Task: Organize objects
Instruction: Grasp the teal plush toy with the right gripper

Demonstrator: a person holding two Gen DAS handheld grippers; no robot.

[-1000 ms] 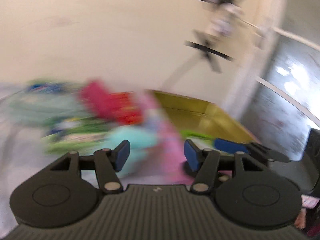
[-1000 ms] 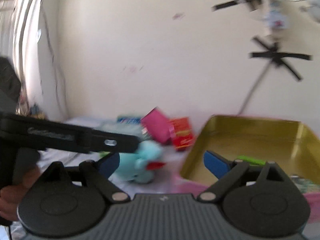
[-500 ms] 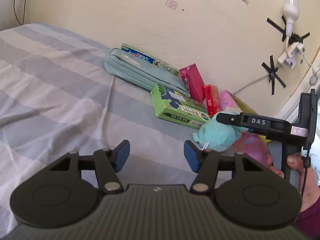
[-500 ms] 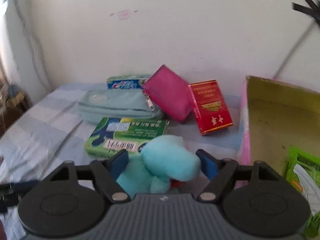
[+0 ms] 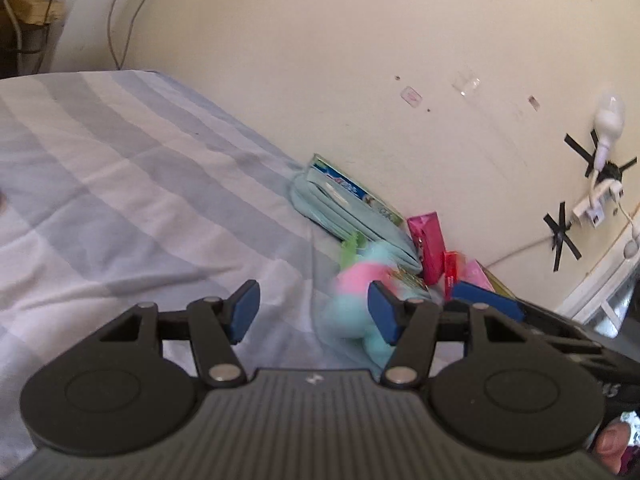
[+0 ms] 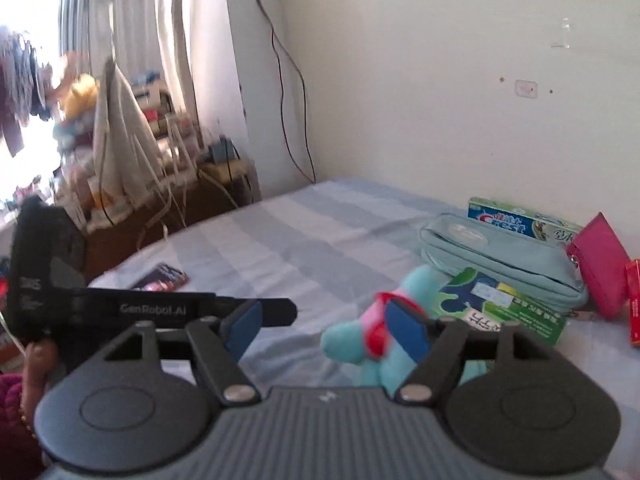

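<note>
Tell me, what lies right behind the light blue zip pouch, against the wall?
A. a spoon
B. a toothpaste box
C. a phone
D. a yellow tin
B: in the right wrist view a toothpaste box lies between the wall and the light blue zip pouch.

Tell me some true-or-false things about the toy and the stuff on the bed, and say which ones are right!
1. The soft toy is mostly turquoise. True.
2. The toothpaste box lies at the front of the bed, far from the wall. False: it lies right along the wall, behind the pale blue pouch.
3. The left gripper is squeezing the toy. False: nothing sits between its fingers, only the striped bedsheet shows there.
4. The bedsheet has blue and white stripes. True.
5. The right gripper has the toy clamped tight. False: its jaws are opening, and the toy sits off by the right-hand finger, not between the pads.
</note>
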